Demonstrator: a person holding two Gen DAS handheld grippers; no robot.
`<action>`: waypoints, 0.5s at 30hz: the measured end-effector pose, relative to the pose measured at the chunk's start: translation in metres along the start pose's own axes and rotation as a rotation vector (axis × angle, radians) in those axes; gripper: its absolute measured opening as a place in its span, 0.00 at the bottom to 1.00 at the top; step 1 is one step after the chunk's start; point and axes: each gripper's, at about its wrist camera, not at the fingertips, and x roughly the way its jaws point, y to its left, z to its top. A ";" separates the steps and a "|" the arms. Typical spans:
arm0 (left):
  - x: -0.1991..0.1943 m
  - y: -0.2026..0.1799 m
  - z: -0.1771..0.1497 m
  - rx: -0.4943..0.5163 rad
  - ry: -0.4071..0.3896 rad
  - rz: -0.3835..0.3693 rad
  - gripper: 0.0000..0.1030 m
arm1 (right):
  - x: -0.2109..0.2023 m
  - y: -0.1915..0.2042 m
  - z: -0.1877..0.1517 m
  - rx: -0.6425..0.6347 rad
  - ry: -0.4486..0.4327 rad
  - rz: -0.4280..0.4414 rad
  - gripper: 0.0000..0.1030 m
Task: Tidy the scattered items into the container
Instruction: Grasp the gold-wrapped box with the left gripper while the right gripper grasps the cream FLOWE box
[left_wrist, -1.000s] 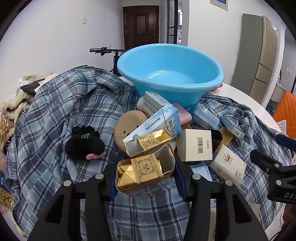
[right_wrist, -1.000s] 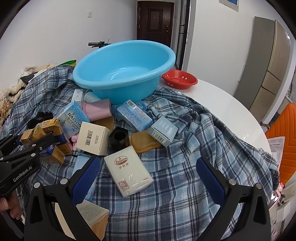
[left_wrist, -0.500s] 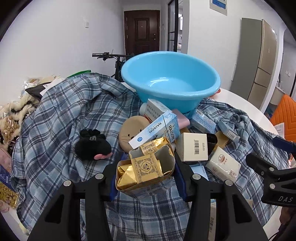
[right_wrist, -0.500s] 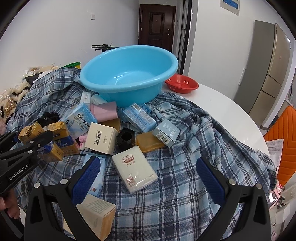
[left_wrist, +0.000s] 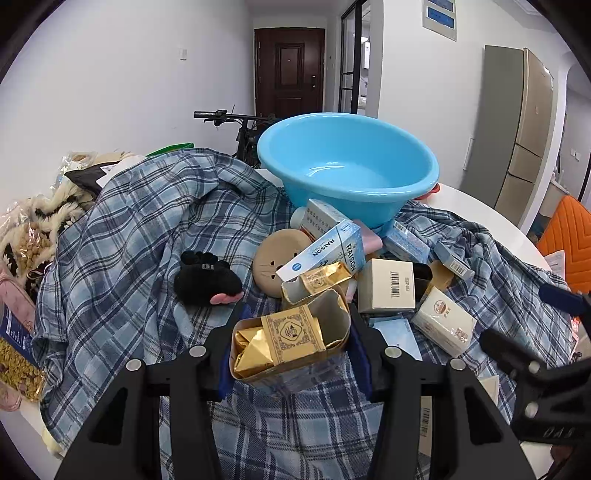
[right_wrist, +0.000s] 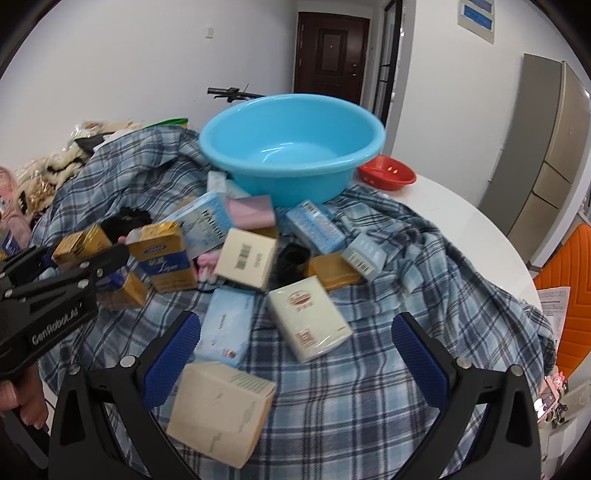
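Observation:
My left gripper (left_wrist: 290, 347) is shut on an open gold carton (left_wrist: 291, 341) with a gold foil pack inside, held above the plaid cloth (left_wrist: 129, 258). The right wrist view shows this gripper at the left edge, a hand behind it. The empty blue basin (left_wrist: 343, 203) (right_wrist: 288, 184) stands at the back of the cloth. In front of it lie several scattered boxes: a blue RAISON box (left_wrist: 325, 247), a second gold box (right_wrist: 162, 254), a barcode box (right_wrist: 245, 258). My right gripper (right_wrist: 295, 354) is open wide, hovering over a white box (right_wrist: 308, 319) and a beige box (right_wrist: 221, 410).
A black plush toy (left_wrist: 205, 282) and a round tan cushion (left_wrist: 273, 258) lie left of the pile. A red bowl (right_wrist: 386, 171) sits on the white round table (right_wrist: 461, 229) right of the basin. Snack bags (left_wrist: 18, 354) crowd the left edge; an orange chair (right_wrist: 569, 288) stands right.
Both grippers have drawn back from the pile, so the basin looks farther off. The beige box has come into view under the right gripper. The left gripper still holds the gold carton.

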 end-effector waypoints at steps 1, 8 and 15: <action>0.000 0.002 0.000 -0.005 0.001 0.001 0.51 | 0.000 0.002 -0.002 -0.004 0.004 0.004 1.00; 0.004 0.013 -0.002 -0.045 0.006 0.035 0.52 | -0.004 0.013 -0.026 -0.023 0.044 0.065 1.00; 0.005 0.016 -0.003 -0.048 0.005 0.030 0.52 | 0.005 0.025 -0.047 -0.039 0.104 0.088 1.00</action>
